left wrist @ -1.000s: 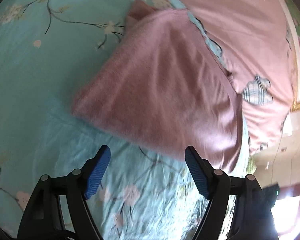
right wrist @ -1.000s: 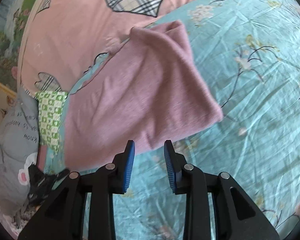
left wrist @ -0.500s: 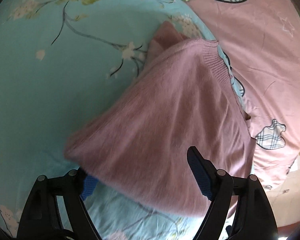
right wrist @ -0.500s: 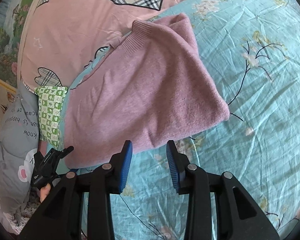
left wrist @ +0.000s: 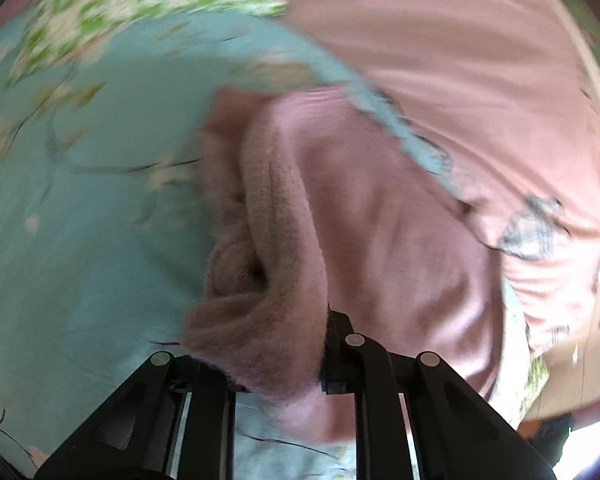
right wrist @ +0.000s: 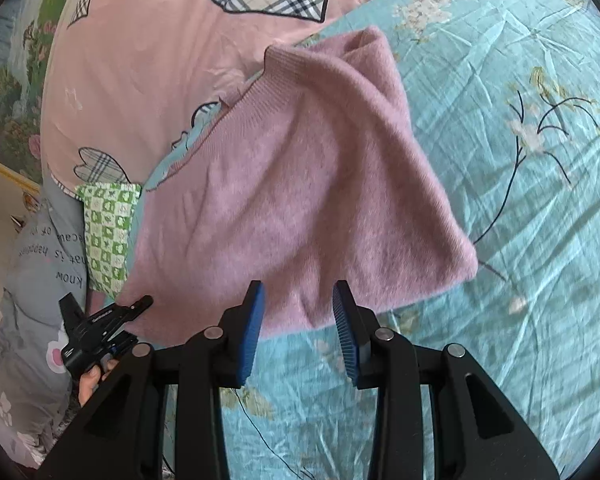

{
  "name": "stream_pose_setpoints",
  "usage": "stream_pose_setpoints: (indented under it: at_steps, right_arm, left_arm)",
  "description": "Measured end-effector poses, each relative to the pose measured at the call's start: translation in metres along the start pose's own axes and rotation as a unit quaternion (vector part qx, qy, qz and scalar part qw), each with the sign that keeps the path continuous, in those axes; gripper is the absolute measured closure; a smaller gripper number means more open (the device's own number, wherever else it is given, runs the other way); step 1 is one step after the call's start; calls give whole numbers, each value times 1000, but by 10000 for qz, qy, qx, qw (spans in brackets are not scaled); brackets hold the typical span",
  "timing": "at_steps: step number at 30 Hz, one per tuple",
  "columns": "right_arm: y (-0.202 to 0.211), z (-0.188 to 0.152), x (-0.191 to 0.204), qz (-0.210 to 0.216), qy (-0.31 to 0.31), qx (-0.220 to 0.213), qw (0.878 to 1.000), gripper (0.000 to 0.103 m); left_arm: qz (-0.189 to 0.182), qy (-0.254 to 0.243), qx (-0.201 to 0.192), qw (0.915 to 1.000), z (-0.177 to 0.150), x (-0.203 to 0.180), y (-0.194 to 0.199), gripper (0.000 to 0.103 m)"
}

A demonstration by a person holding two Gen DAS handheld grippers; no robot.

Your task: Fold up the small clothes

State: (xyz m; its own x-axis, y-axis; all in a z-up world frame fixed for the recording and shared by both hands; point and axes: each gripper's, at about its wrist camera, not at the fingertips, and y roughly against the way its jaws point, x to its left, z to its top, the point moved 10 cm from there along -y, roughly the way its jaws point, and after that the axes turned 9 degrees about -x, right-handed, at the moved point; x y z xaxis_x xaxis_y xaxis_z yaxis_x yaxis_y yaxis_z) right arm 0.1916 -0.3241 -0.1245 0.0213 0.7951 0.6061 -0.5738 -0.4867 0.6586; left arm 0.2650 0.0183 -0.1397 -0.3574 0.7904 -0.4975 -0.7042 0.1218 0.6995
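My left claw [left wrist: 276, 344] is clenched on a bunched corner of the pink sweater [left wrist: 380, 216], which lies on the blue sheet [left wrist: 80, 240]. My right claw [right wrist: 298, 320] hangs released over the sweater's near edge.

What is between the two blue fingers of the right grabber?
The near edge of the pink sweater sits between the right gripper's open blue fingers, with blue flowered bedsheet just below it. The right wrist view shows this.
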Motion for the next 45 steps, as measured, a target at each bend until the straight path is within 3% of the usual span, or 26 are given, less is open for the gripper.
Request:
stream_pose_setpoints:
  at_steps: [5,8,11,13,16,19,23,30,33,34,35,37,42,45]
  right_arm:
    - [8,20,-8,68,-199,-221,9995,66]
    - [16,37,-11,123,-286,-375,9988,66]
    - [19,56,-12,235,-356,-463,9980,66]
    - [13,67,-11,377,-400,-378,9978,66]
    - [-7,78,-2,592,-390,-159,9974,60]
    - [-33,79,17,844,-321,167,9958,54]
    - [-77,70,63,1270,209,711,9891,45]
    - [-150,34,133,1708,1067,1690,9648,45]
    - [-175,35,147,1769,1099,1799,9614,45]
    - [-181,38,151,1886,957,1766,9613,50]
    - [-183,42,153,1968,884,1709,9614,70]
    - [-186,47,155,2004,788,1670,9622,87]
    - [-148,66,161,2085,940,1319,9645,89]
    - [-104,92,152,2115,911,859,9693,90]
  left_arm:
    - [-690,-1008,30,9925,-15,-94,3,92]
    - [-1288,-1577,307,9786,-47,-156,-5,93]
    - [-1464,-2160,630,9633,-85,-186,-24,95]
    - [-1390,-2407,919,9562,-111,-189,-43,96]
    - [-1260,-2416,1120,9556,-126,-179,-58,96]
    - [-1387,-2219,1108,9588,-116,-171,-53,96]
    - [-1444,-2180,1068,9593,-105,-167,-46,97]
    - [-1554,-2112,1053,9592,-105,-162,-33,97]
    - [-1563,-2074,1076,9597,-104,-159,-33,97]
    - [-1565,-2057,1092,9598,-104,-157,-33,97]
    - [-1566,-2046,1101,9599,-103,-156,-33,97]
    - [-1594,-2028,1134,9595,-102,-156,-33,97]
    - [-2043,-2144,1169,9480,-102,-188,-11,97]
    - [-2578,-2306,1210,9304,-110,-229,7,97]
